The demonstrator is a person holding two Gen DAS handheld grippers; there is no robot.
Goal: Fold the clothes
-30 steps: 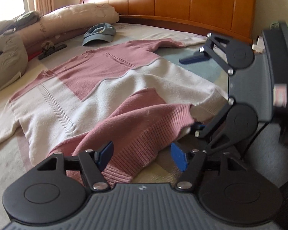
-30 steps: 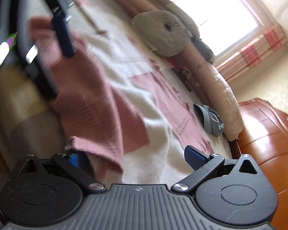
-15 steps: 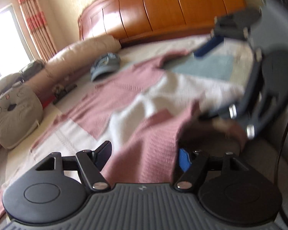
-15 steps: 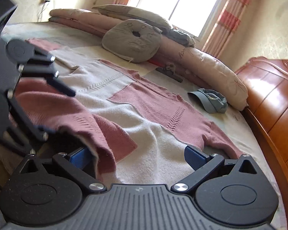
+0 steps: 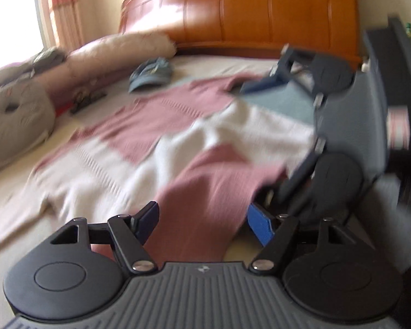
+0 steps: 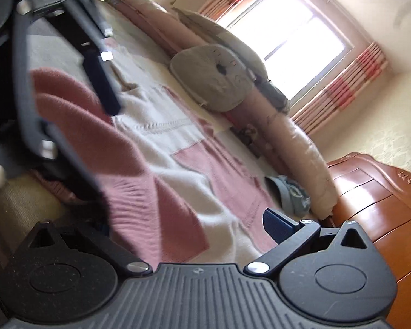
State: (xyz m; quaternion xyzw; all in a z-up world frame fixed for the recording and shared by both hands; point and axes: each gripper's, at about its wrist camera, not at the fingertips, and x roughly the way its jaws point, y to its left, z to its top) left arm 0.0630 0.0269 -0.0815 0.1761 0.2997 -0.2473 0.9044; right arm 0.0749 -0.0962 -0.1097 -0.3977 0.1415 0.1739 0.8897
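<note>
A pink and white knit sweater (image 5: pixel 150 142) lies spread flat on the bed. Its pink sleeve (image 5: pixel 213 192) is folded in over the body and runs toward me. My left gripper (image 5: pixel 204 222) is open, and the sleeve passes flat between its blue pads. My right gripper (image 5: pixel 271 134) comes in from the right, side-on, with the sleeve draped over its lower finger. In the right wrist view the right gripper (image 6: pixel 191 227) is open wide. The sleeve (image 6: pixel 139 164) hides its left finger. A left gripper finger (image 6: pixel 102 82) crosses the upper left of that view.
A blue-grey cap (image 5: pixel 150 74) lies near the sweater's far side. A round grey cushion (image 5: pixel 16 120) and a long pillow (image 5: pixel 117 52) line the left of the bed. A small dark clip (image 5: pixel 87 98) lies by the pillows. The wooden headboard (image 5: pixel 260 11) stands behind.
Both views have swung and are blurred. The pink sleeve now reaches further in between the left fingers, its cuff out of sight. The right wrist view has rolled sideways.
</note>
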